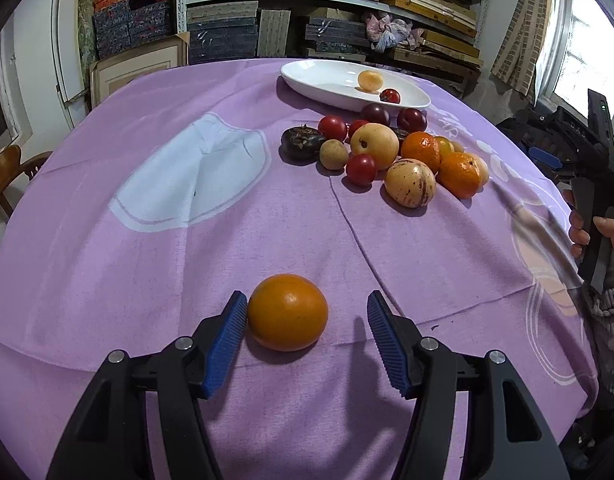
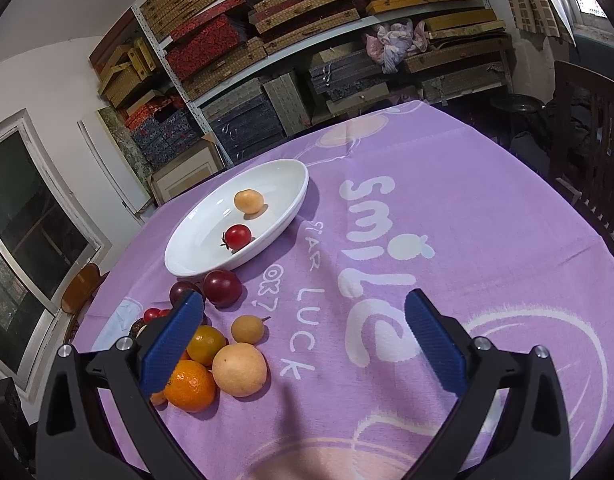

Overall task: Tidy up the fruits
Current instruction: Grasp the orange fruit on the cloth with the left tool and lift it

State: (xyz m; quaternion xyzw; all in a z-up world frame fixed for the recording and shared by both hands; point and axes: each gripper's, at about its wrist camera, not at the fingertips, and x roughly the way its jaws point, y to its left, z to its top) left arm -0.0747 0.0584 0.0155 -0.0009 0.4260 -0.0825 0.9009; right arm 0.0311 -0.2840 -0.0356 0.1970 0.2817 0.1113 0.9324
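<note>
An orange fruit [image 1: 287,312] lies alone on the purple cloth between the fingers of my left gripper [image 1: 303,336]. The left gripper is open; its left pad touches or nearly touches the fruit, the right pad stands apart. A pile of mixed fruits [image 1: 391,156] lies further back. A white oval dish [image 1: 331,88] behind it holds a yellow fruit [image 1: 370,80] and a red tomato [image 1: 390,96]. My right gripper [image 2: 303,344] is open and empty, above the cloth right of the pile [image 2: 211,360]. The dish [image 2: 211,264] shows there too.
The table is covered by a purple cloth [image 1: 187,264] printed with white letters [image 2: 371,240]. Shelves stacked with boxes [image 1: 331,8] stand behind the table. Wooden chairs stand at the left [image 1: 3,176] and at the right [image 2: 591,152].
</note>
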